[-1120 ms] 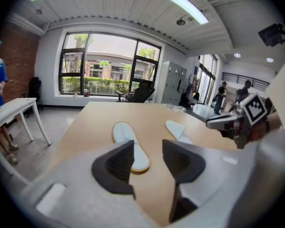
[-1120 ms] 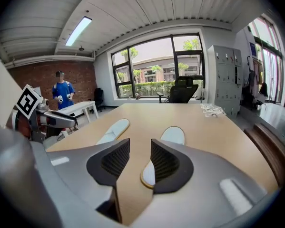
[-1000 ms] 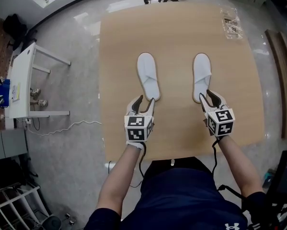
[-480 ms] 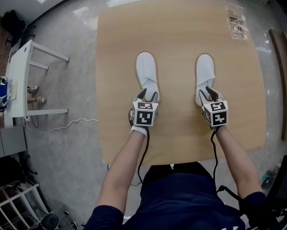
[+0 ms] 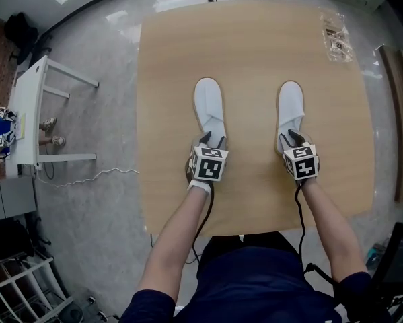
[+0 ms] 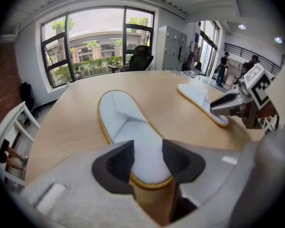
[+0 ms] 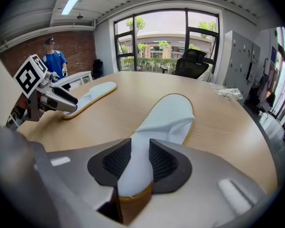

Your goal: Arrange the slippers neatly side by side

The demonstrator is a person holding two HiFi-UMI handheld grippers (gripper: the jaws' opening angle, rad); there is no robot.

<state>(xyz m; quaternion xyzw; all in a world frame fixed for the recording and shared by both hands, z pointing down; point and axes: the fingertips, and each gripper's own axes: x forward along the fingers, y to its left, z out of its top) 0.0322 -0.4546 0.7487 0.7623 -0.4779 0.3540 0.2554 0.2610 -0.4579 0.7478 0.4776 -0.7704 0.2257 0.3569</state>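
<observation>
Left slipper (image 5: pixel 208 106) lies within left claw (image 6: pixel 147 151); right slipper (image 5: pixel 290 110) within just-closing right claw (image 7: pixel 140 148).

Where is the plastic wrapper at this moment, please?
In the head view, the plastic wrapper lies at the far right corner of the wooden table, beyond the right slipper.

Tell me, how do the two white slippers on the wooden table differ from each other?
Pose: the left slipper slants, toe leaning left; the right slipper lies closer to straight. Handling: the left slipper's heel sits between the open jaws of the left claw; the right slipper's heel sits between those of the right claw, which have just been closing. Shared: both are white with a tan edge, flat on the table, well apart.
</observation>
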